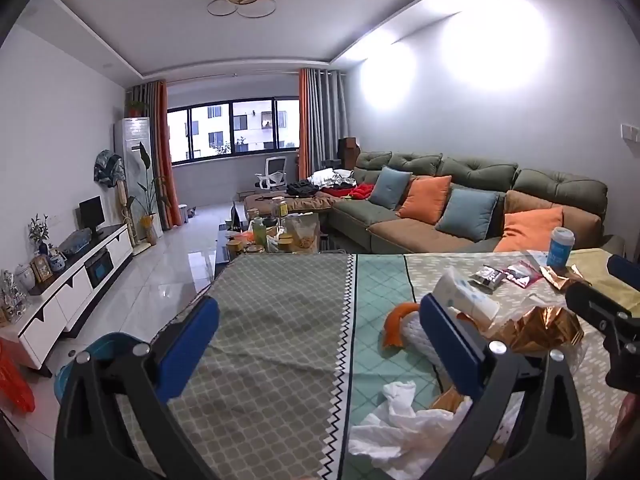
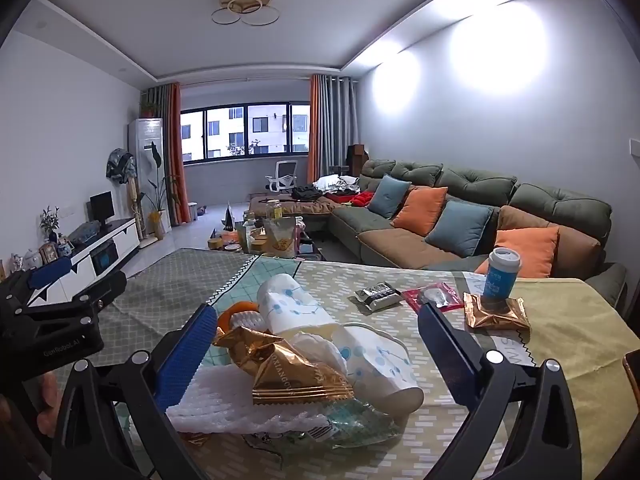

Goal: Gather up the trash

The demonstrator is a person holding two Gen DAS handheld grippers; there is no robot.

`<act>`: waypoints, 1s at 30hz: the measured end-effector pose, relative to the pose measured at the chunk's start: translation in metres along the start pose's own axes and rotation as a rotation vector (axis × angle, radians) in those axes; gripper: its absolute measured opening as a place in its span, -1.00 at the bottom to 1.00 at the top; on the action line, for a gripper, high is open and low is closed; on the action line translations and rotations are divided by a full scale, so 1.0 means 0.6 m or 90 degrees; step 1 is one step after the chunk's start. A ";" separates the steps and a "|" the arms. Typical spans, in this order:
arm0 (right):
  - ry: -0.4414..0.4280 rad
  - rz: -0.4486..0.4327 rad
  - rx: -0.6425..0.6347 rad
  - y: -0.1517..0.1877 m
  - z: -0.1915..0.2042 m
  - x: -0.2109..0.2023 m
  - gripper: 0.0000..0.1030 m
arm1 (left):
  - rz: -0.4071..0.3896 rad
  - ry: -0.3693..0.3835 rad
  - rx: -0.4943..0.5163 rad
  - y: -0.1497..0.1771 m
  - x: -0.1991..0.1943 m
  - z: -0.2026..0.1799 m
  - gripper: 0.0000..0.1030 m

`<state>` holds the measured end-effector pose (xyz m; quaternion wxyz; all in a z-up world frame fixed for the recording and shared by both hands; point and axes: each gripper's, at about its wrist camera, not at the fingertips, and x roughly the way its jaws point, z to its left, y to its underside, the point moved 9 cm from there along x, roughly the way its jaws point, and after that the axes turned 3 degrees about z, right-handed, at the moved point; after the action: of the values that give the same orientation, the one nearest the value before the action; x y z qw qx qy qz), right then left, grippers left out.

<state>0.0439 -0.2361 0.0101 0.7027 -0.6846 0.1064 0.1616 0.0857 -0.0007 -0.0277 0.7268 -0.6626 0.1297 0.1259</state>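
Note:
Trash lies on the patterned tablecloth [image 2: 168, 300]. In the right wrist view a gold foil wrapper [image 2: 288, 364] rests on white foam wrap [image 2: 224, 404], beside two printed paper cups [image 2: 304, 312] lying on their sides. My right gripper [image 2: 316, 344] is open, its blue fingers on either side of this pile. In the left wrist view my left gripper [image 1: 320, 340] is open over bare cloth, with a crumpled white tissue [image 1: 400, 428], orange peel [image 1: 394, 326] and a gold wrapper [image 1: 544, 328] to its right. The right gripper's body [image 1: 604, 316] shows at that view's right edge.
A blue-sleeved cup [image 2: 502, 272] stands on a second gold wrapper [image 2: 496, 312], with a black packet [image 2: 378, 294] and a red packet [image 2: 434, 296] nearby. A sofa [image 2: 460, 216] with cushions is behind. A cluttered coffee table [image 1: 276, 236] stands beyond. A blue bin [image 1: 100, 352] sits below the table's left edge.

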 end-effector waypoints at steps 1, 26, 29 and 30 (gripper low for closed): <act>0.000 0.005 -0.011 0.001 0.003 0.001 0.93 | -0.001 -0.003 0.002 0.000 0.001 -0.001 0.94; 0.006 -0.004 -0.003 -0.002 -0.005 -0.008 0.93 | -0.029 0.025 -0.046 -0.018 -0.023 0.000 0.94; 0.007 -0.008 -0.003 -0.002 -0.004 -0.010 0.93 | -0.031 0.025 -0.048 -0.018 -0.025 0.003 0.94; 0.007 -0.007 -0.003 -0.002 -0.003 -0.010 0.93 | -0.031 0.025 -0.048 -0.019 -0.026 0.003 0.94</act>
<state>0.0388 -0.2383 0.0134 0.7015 -0.6877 0.1057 0.1543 0.0754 -0.0002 -0.0118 0.7013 -0.6950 0.1232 0.1000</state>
